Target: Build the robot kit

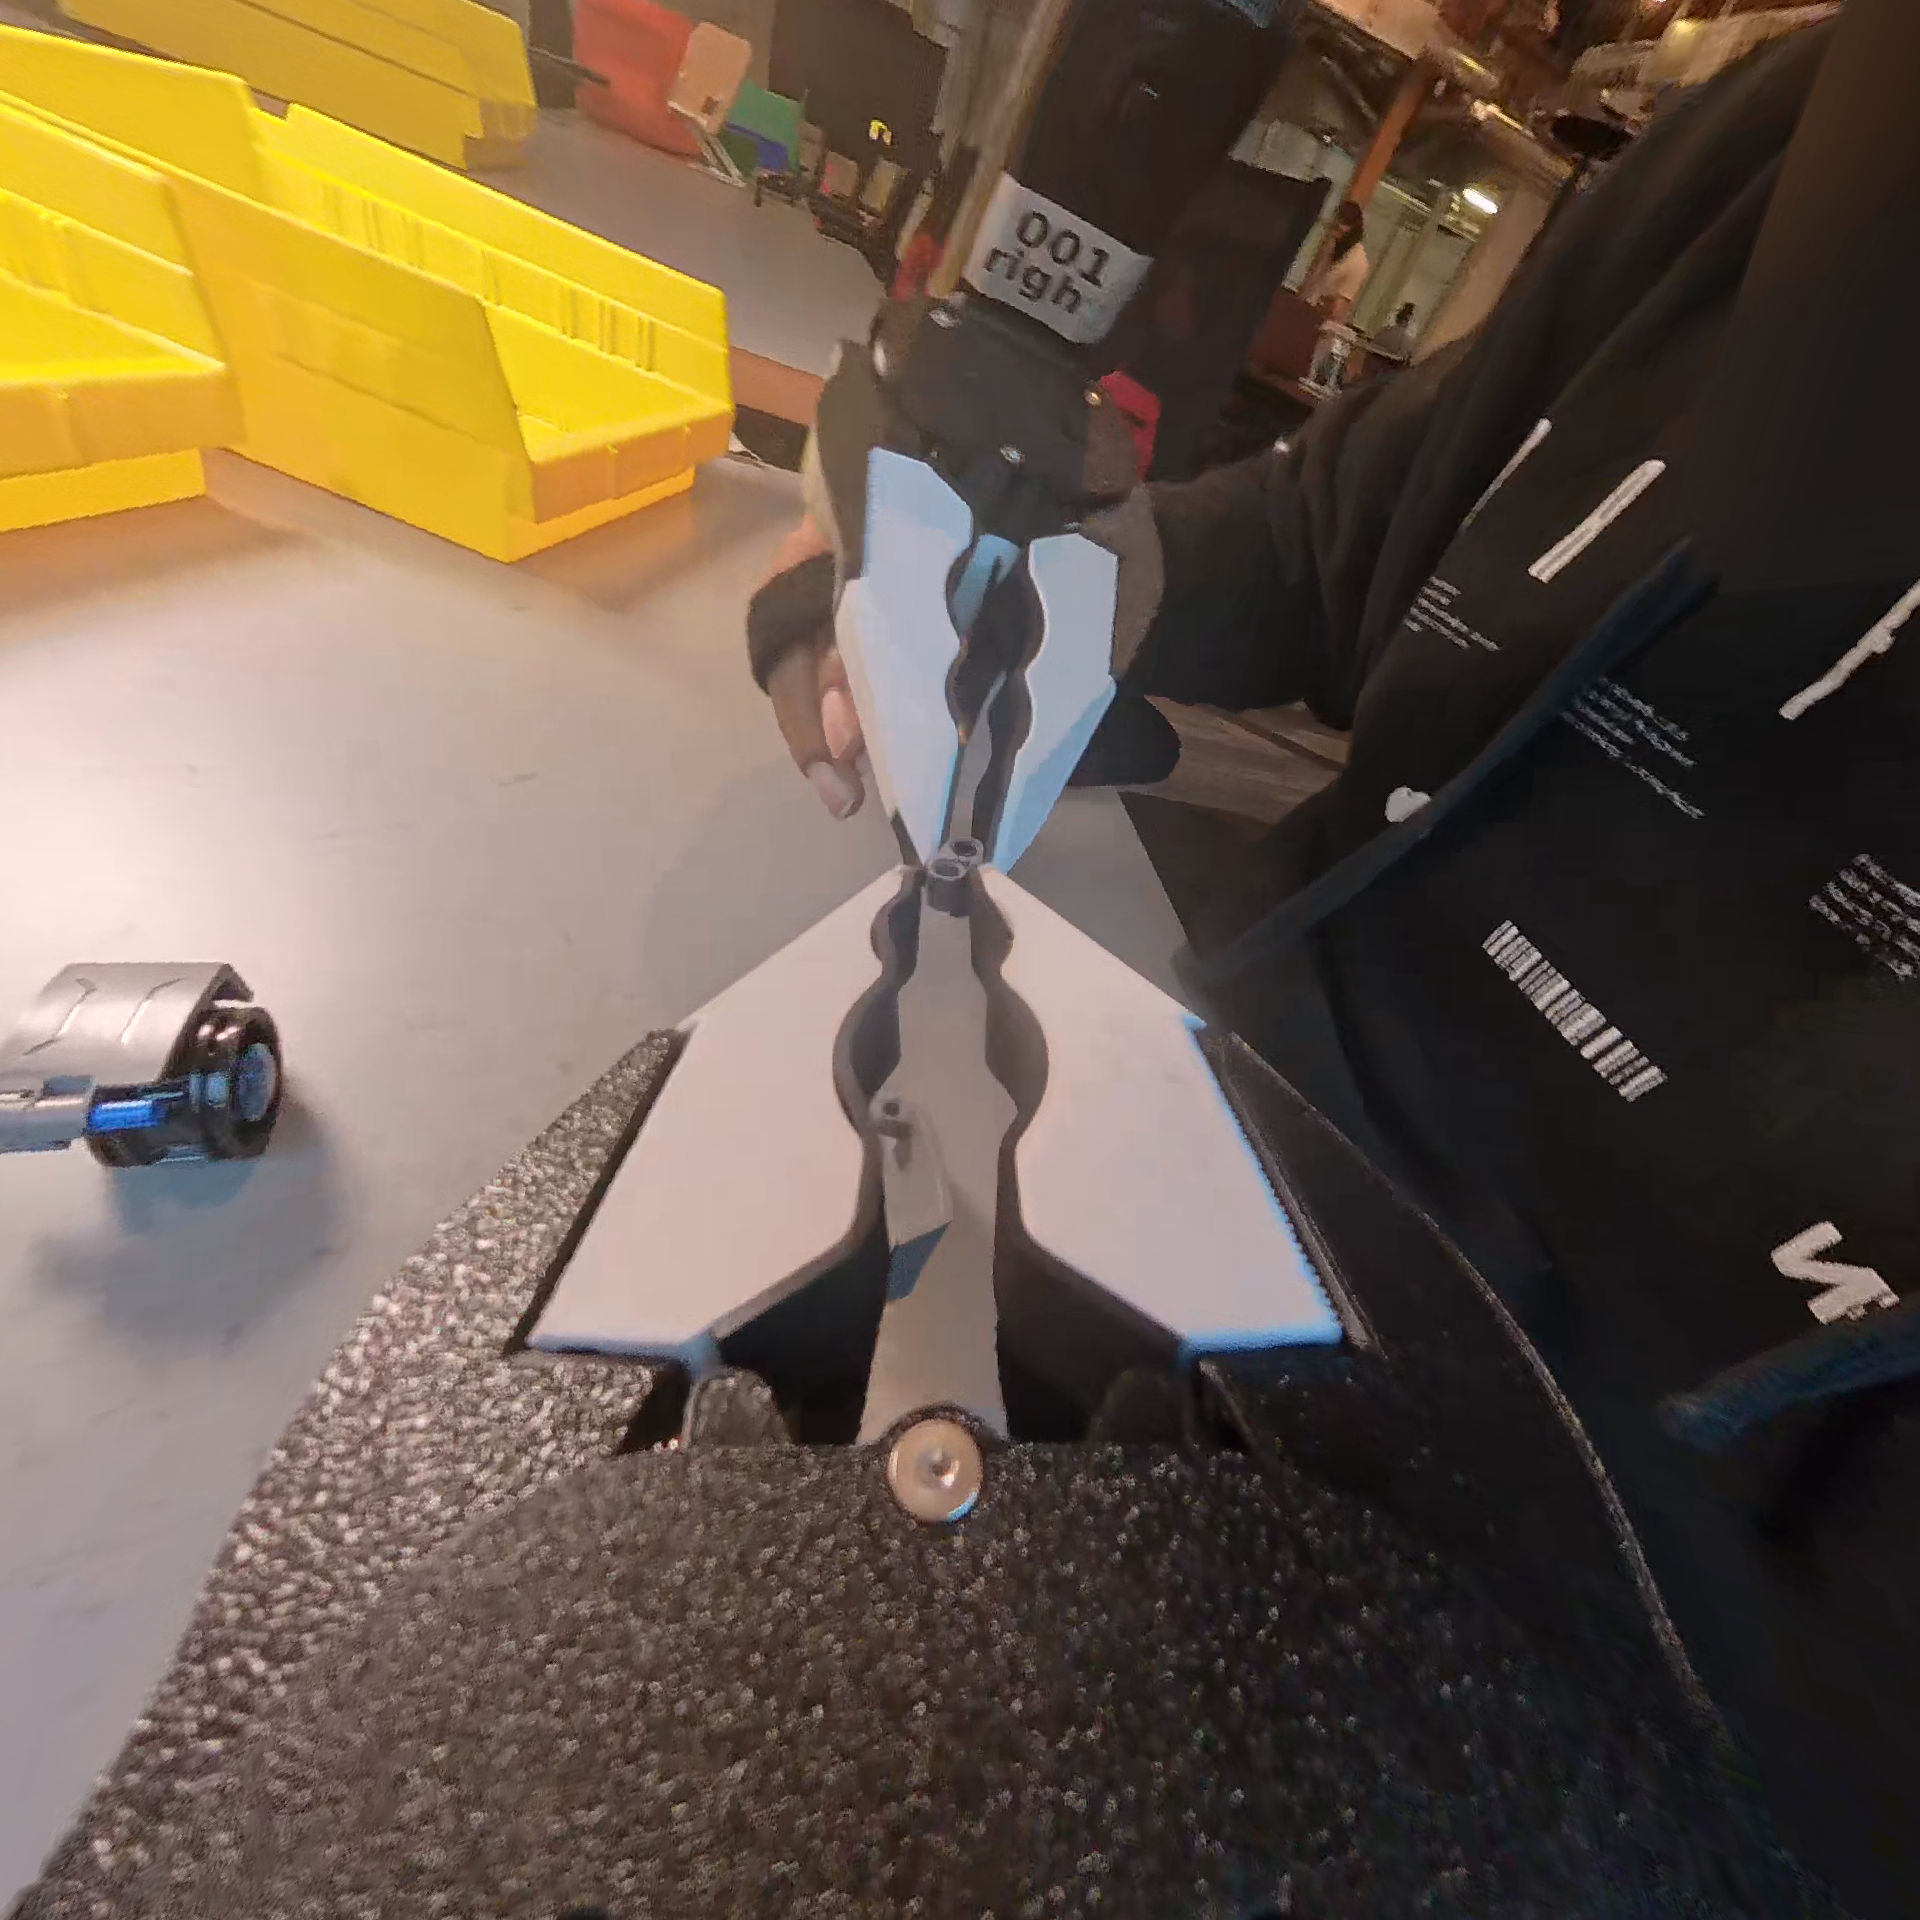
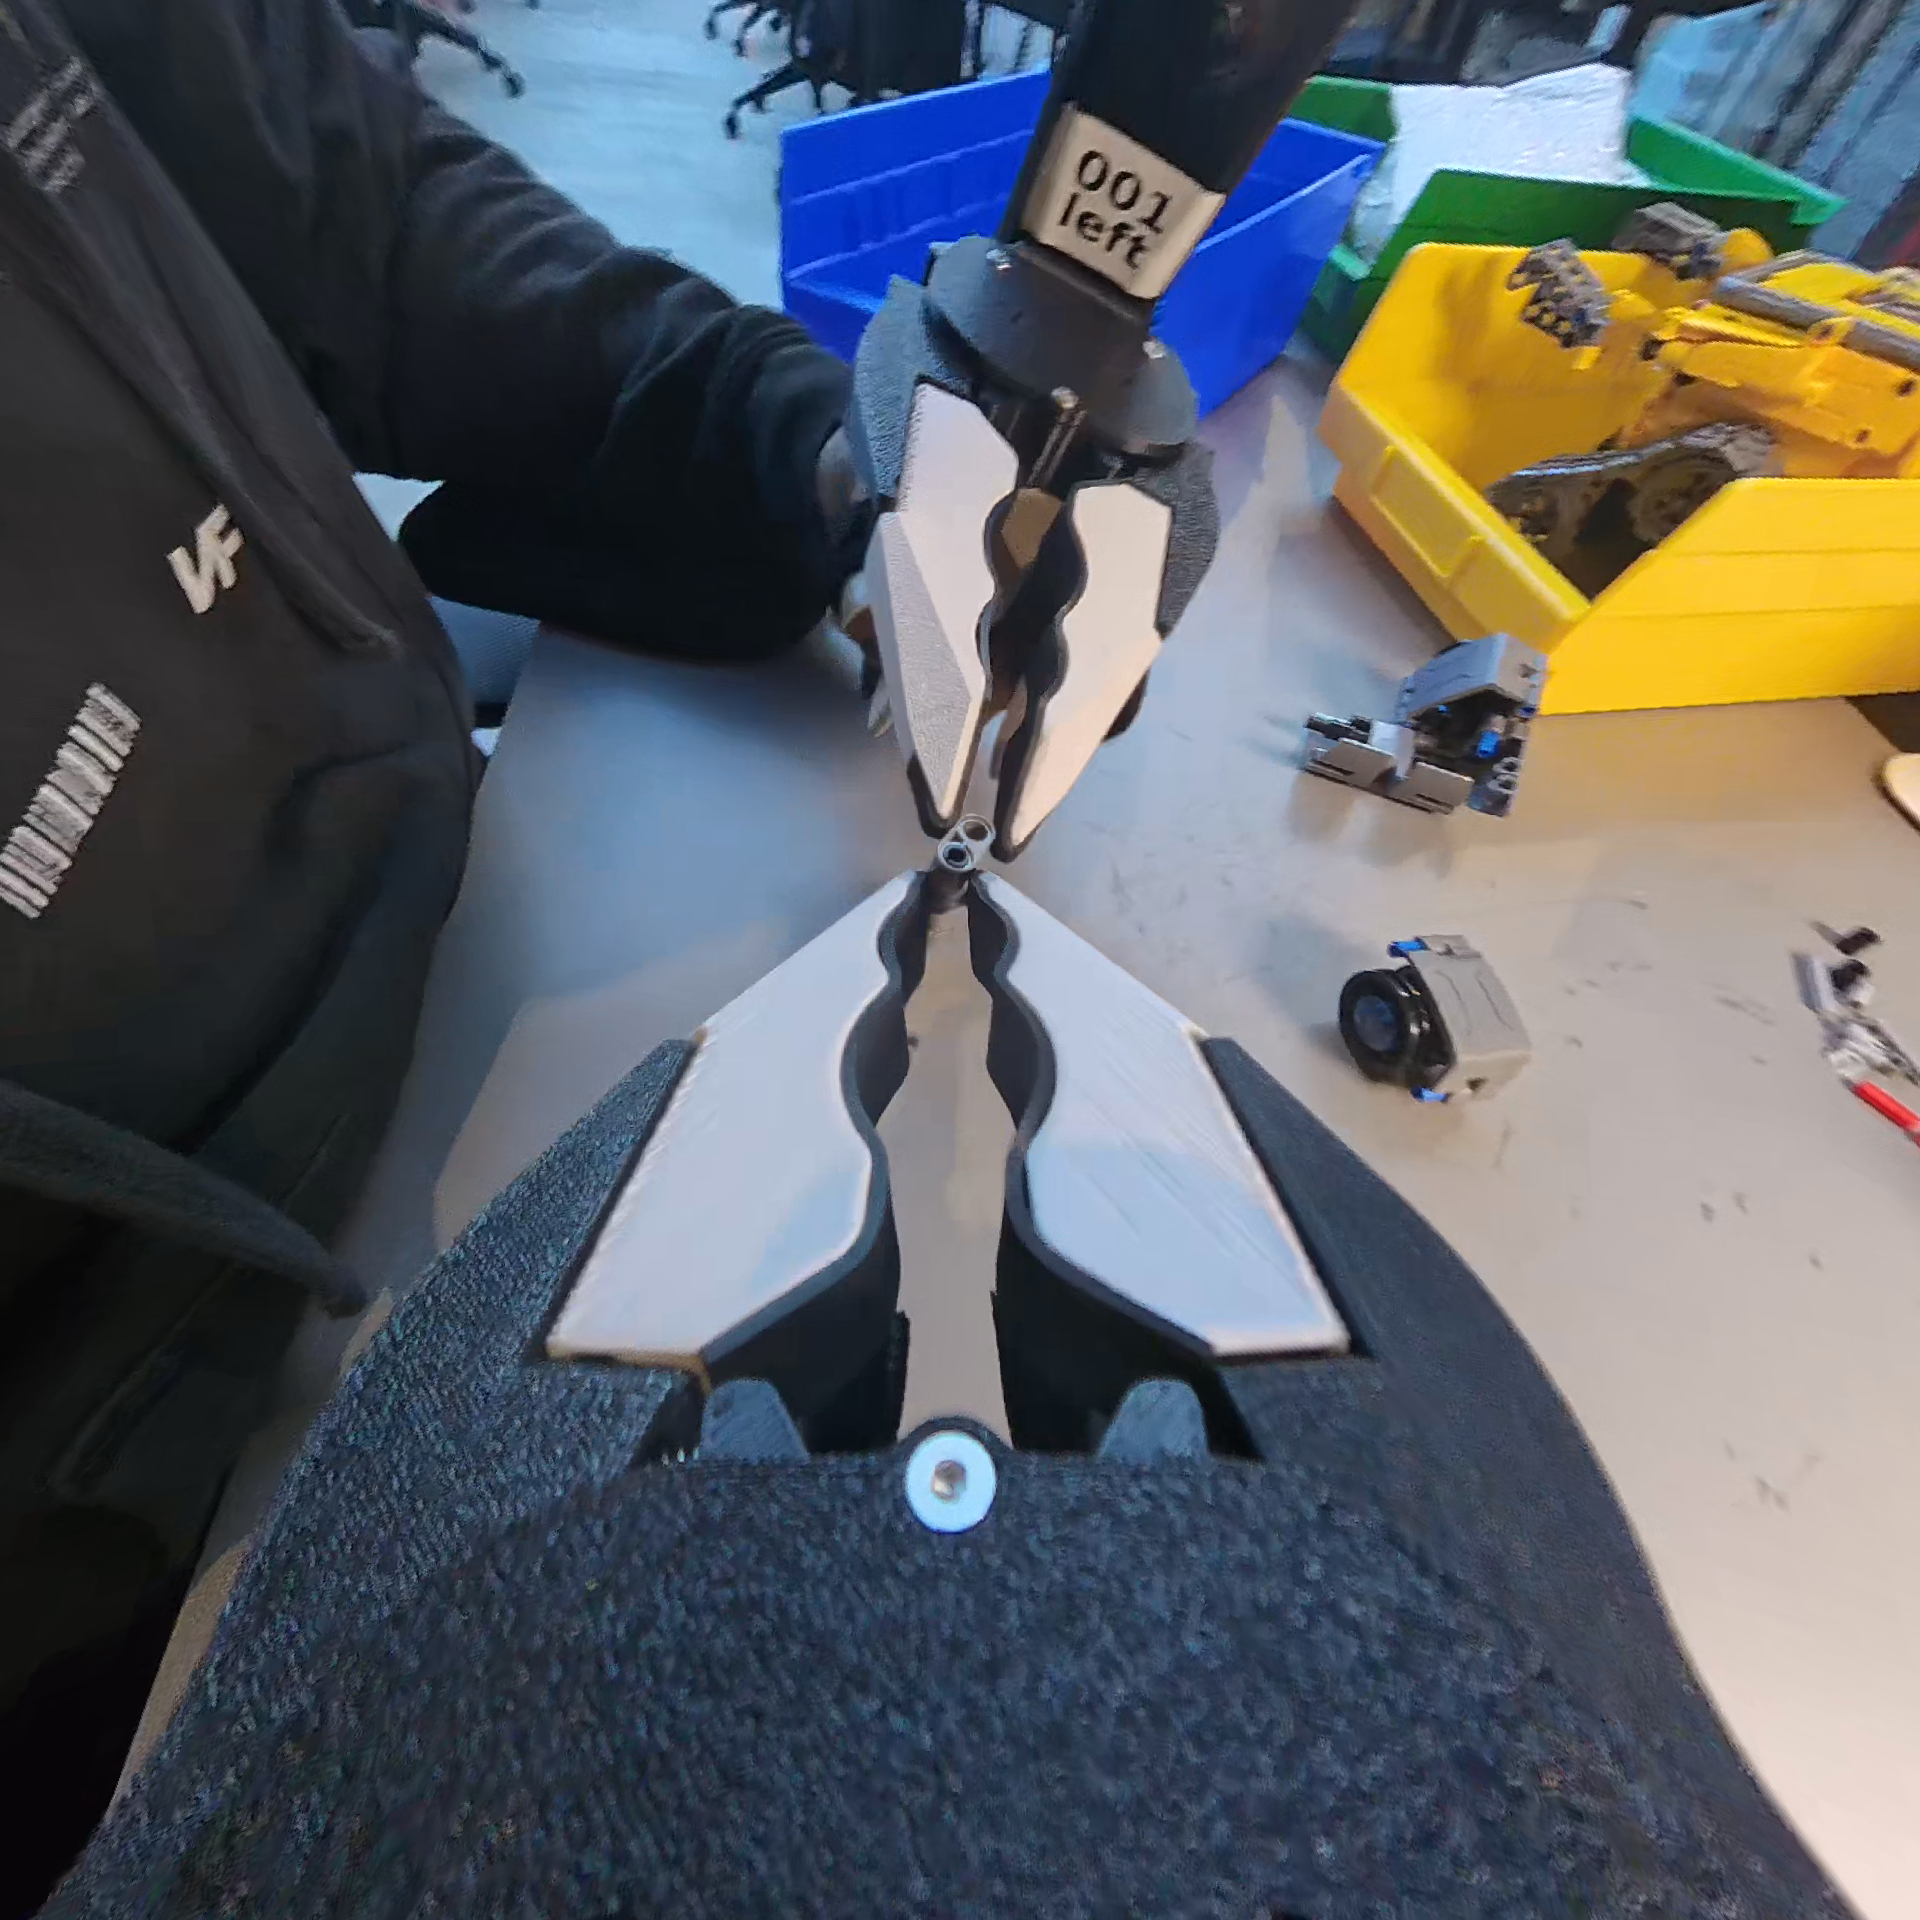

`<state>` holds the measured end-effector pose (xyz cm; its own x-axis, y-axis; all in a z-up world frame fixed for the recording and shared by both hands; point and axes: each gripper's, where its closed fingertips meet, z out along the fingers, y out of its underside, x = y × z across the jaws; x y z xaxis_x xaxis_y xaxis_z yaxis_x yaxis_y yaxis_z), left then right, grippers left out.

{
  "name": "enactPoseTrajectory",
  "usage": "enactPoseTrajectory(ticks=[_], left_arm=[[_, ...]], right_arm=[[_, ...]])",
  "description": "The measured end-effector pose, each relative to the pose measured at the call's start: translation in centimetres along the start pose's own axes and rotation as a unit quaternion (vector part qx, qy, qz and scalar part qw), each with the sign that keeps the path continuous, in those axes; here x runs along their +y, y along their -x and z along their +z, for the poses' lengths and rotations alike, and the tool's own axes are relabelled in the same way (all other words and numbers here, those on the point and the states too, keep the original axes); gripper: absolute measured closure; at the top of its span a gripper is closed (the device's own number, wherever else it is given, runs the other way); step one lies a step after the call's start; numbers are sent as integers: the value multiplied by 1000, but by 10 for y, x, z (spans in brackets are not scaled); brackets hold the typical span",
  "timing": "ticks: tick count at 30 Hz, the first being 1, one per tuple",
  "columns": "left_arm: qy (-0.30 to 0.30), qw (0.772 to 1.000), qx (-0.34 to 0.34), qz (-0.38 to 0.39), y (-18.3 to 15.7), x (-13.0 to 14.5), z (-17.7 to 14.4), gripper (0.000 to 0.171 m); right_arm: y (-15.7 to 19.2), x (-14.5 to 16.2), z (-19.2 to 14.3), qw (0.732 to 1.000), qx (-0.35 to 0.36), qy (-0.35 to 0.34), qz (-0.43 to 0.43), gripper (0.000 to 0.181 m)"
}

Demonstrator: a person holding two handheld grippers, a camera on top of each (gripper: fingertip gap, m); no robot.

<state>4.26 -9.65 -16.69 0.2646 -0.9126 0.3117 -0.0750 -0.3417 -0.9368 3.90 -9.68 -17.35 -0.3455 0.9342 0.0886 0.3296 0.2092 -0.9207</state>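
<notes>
The left gripper [image 1: 940, 883] is clenched at its tips on a small dark grey connector piece [image 1: 957, 858] with two round holes in its end, held in the air above the grey tabletop [image 1: 416, 790]; the right gripper [image 1: 954, 831] meets it tip to tip from the opposite side, also closed on the same little piece — so both pinch it at once, one at each end. Seen from the left wrist view, going left to right: a grey-and-black wheel assembly [image 1: 156, 1070] with a blue pin lies on the tabletop at the far left, yellow bins [image 1: 416, 343] stand behind it, the two grippers meet in the middle, and a person's black hooded top [image 1: 1558, 727] with white print fills the right. From the right wrist view the order runs the other way: the black top [image 2: 208, 520] on the left, then the right gripper [image 2: 948, 883] below and the left gripper [image 2: 971, 821] above with the connector piece [image 2: 964, 840] between their tips. Behind them stands a blue bin [image 2: 914, 197]. To the right a grey brick-built block [image 2: 1423, 727] and a wheel assembly [image 2: 1423, 1023] lie well apart on the tabletop [image 2: 1351, 1247], near a yellow bin [image 2: 1455, 561] holding a yellow tracked toy machine [image 2: 1714, 364]; a green bin [image 2: 1538, 208] sits behind it.
</notes>
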Motion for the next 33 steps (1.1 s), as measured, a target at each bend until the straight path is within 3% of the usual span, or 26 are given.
enactPoseTrajectory(ticks=[7,18,26,33], left_arm=[[-42,999,-20,-24,2,-14,0,158],[11,973,-163,160,8,-18,1,164],[18,982,-132,131,6,-9,0,167],[18,990,-57,128,-9,-3,-2,168]], right_arm=[[-22,-19,-13,988,90,-98,74,175],[-22,-24,-10,953,56,-169,247,176],[-18,-17,-4,952,59,-162,253,176],[-1,-23,-4,977,-33,-100,184,167]])
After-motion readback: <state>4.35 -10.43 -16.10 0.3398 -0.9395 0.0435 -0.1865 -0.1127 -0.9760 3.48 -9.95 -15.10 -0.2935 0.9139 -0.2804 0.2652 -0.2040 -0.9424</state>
